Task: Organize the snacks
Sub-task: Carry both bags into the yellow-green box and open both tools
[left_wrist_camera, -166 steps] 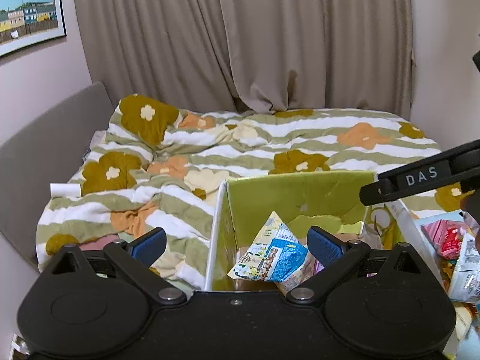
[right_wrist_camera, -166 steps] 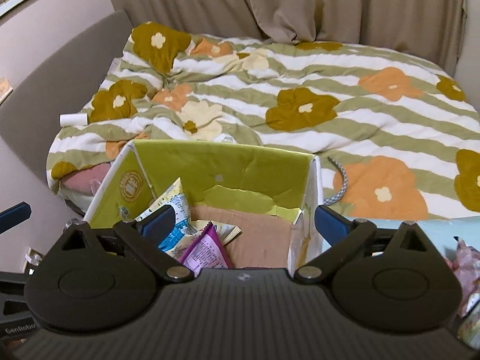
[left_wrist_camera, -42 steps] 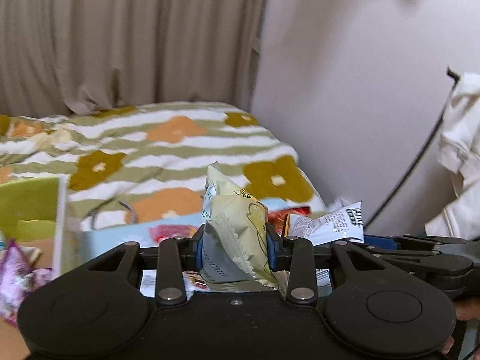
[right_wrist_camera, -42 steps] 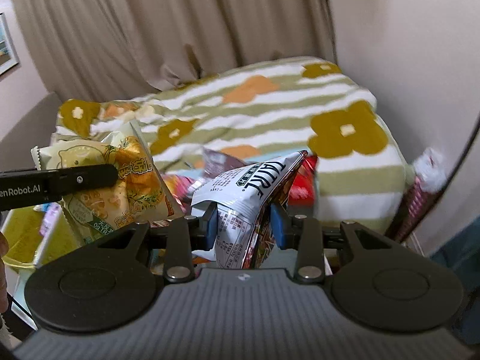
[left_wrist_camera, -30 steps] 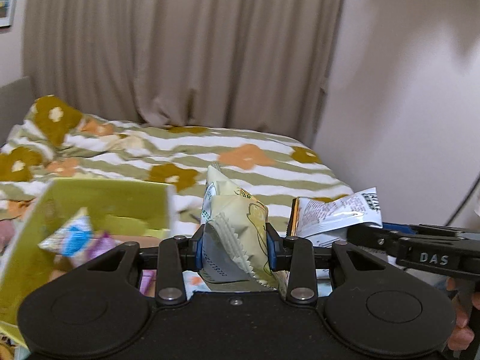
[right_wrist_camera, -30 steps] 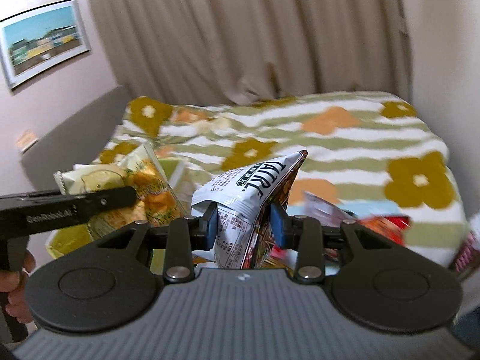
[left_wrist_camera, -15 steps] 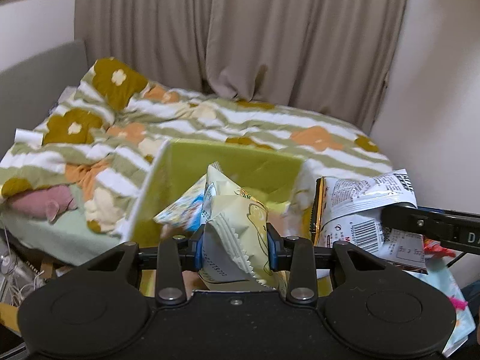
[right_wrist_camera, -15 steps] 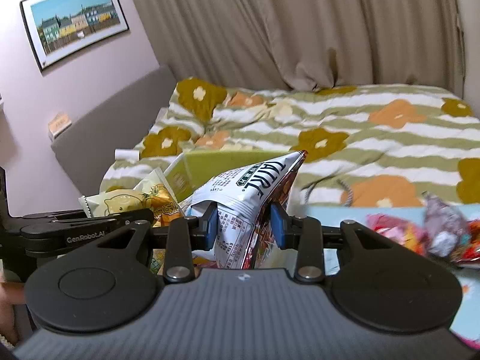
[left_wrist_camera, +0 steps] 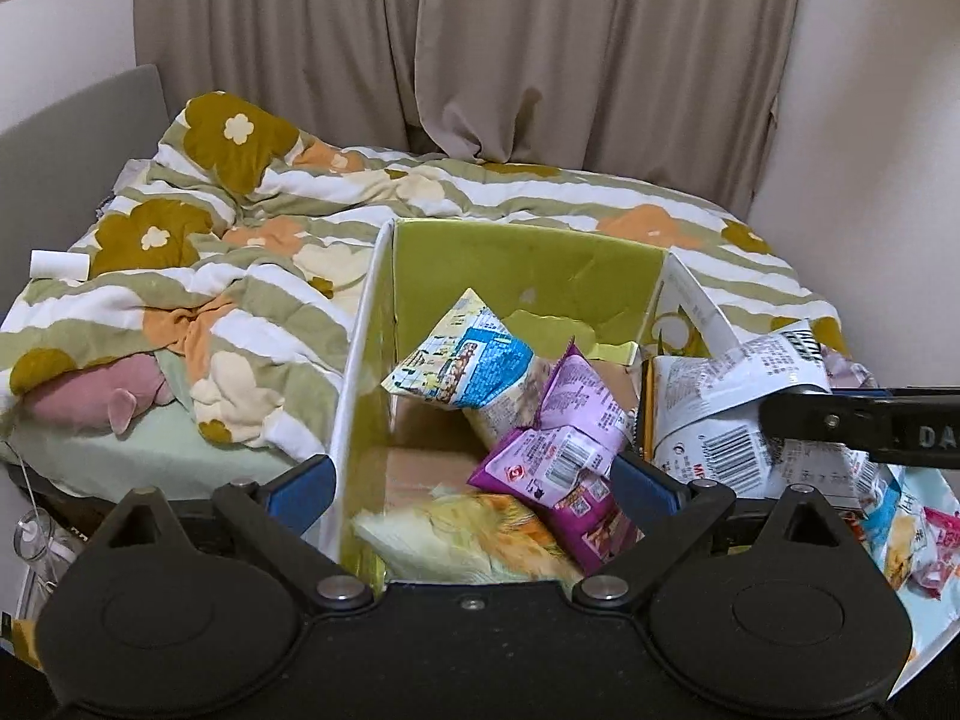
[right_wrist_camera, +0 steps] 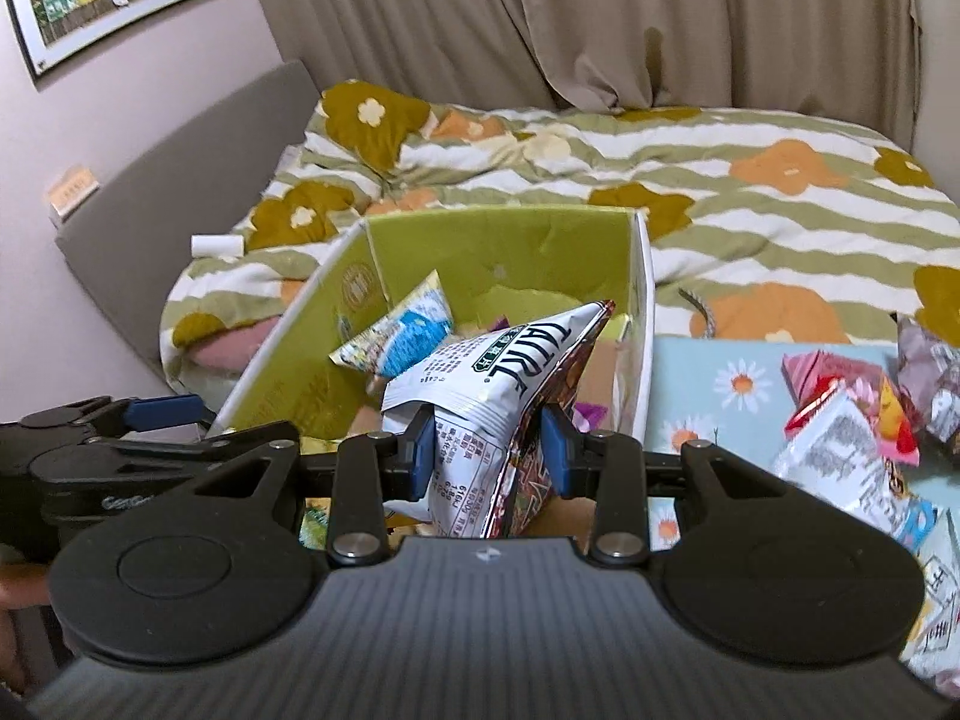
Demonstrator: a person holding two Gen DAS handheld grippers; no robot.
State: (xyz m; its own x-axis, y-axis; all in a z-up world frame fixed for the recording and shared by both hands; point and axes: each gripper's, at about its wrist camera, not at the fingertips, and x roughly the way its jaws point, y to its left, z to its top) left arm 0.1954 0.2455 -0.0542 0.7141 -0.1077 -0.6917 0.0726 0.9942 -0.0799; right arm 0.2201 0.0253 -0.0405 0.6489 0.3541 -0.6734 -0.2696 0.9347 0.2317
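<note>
The left gripper stands with its jaws wide; they have just been opening, and nothing is pressed between the pads. Directly below the gap a pale yellow snack bag lies blurred inside the green box, which suggests a release over the box so the bag drops in rather than being set down by contact. Beside it in the box rest a purple packet and a blue-and-white packet, leaning against each other toward the right wall.

The right gripper is clamped narrow on a white snack bag, gripped across its lower seam so the bag stands upright above the jaws. It hangs over the near right corner of the box, judged as staged for the same release.

Further right, on a light blue flowered sheet, several unsorted packets lie in a loose heap. The box sits against a striped floral duvet, with curtains behind.
</note>
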